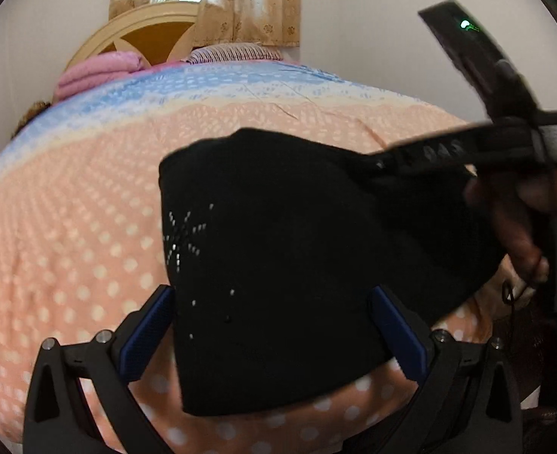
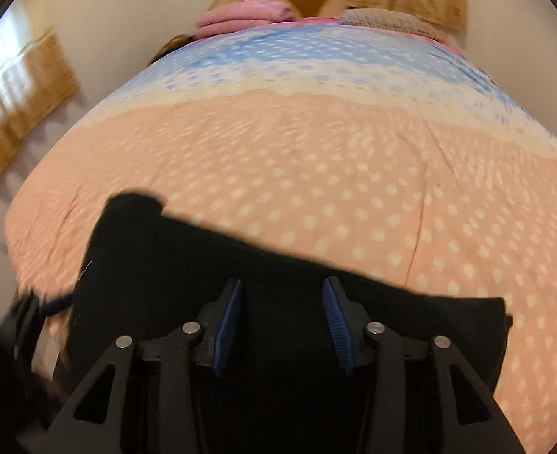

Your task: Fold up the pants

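Your black pants (image 1: 278, 265) lie on the bed (image 1: 70, 208) as a compact bundle, so most folding looks done. Your left hand-held gripper (image 1: 274, 329) hovers spread wide over them; your right hand-held gripper (image 2: 282, 321) is also parted, gripping nothing. Only tidying seems left.

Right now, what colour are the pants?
Black pants, with a small silvery stud pattern; left wrist view.

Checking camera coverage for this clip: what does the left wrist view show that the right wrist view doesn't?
Only the left wrist view shows the right gripper seen from outside, the hand holding it, and the pants' sparkly star pattern. Only the right wrist view shows the right gripper's blue pads parted over the fabric. Both show the black pants, polka-dot bedspread, and pink folded cloth.
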